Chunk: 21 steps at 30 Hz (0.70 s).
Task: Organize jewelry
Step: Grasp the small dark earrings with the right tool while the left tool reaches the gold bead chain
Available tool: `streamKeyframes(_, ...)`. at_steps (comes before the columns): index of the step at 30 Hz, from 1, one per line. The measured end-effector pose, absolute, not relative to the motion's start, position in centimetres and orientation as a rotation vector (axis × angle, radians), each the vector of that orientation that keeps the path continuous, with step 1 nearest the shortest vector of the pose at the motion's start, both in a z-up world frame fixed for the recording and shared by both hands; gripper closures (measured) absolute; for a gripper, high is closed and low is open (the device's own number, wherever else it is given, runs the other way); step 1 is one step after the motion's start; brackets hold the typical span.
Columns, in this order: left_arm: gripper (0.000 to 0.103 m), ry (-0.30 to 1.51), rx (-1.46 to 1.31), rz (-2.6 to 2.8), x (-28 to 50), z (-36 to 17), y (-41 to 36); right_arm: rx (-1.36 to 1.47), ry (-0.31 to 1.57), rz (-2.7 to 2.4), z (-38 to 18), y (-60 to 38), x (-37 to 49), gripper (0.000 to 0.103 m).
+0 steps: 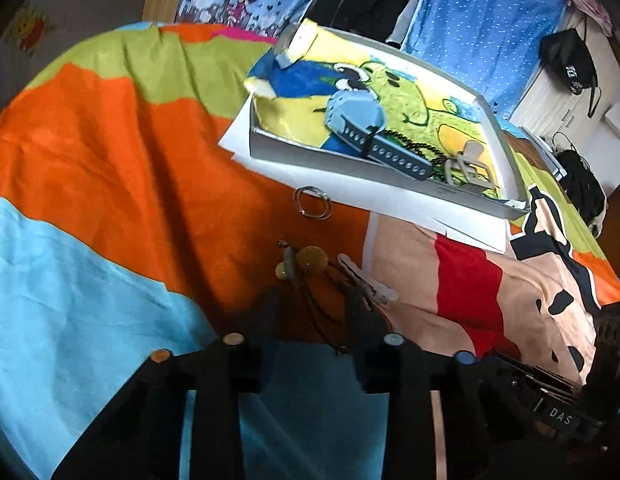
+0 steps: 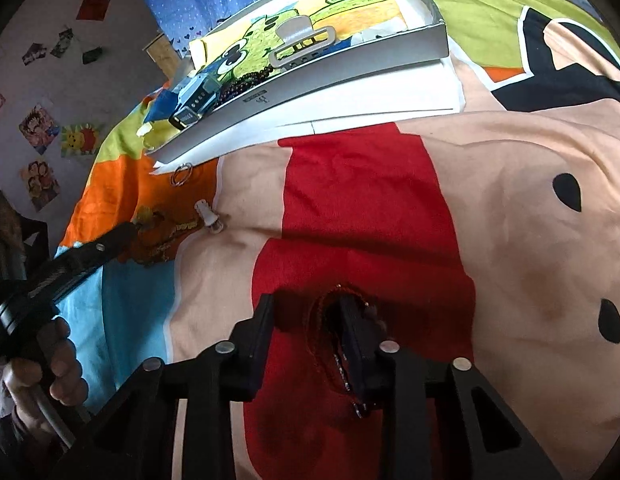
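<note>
Left wrist | tray: watch, beads, clip | both jaws apart

Blue dotted curtains; poster-covered wall; daylight

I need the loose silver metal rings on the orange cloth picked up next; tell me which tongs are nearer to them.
Left. The left tongs sit just below the silver metal rings; the right tongs are far off on the red patch.
</note>
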<state>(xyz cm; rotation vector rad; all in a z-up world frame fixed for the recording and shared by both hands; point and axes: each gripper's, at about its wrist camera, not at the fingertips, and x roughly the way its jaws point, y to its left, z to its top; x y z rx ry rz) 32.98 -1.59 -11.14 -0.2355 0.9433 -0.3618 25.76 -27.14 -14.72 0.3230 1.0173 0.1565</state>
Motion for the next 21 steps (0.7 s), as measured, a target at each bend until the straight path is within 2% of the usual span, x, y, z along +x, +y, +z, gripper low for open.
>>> streamKeyframes(5,0.093,0.968,-0.258,-0.368,33.3,-11.4,-1.3,0.323,0.993,0.179,-14.8,-26.8,26.8,0.091)
streamKeyframes(9,0.102,0.999,-0.259,-0.390,33.3,-11.6,-1.5,0.327,0.980,0.215,-14.8,-26.2,27.4,0.093)
streamKeyframes(21,0.103,0.988,-0.252,-0.409,30.8,-9.1,-3.0,0.553,0.906,0.386,-13.5,-27.3,27.3,0.097)
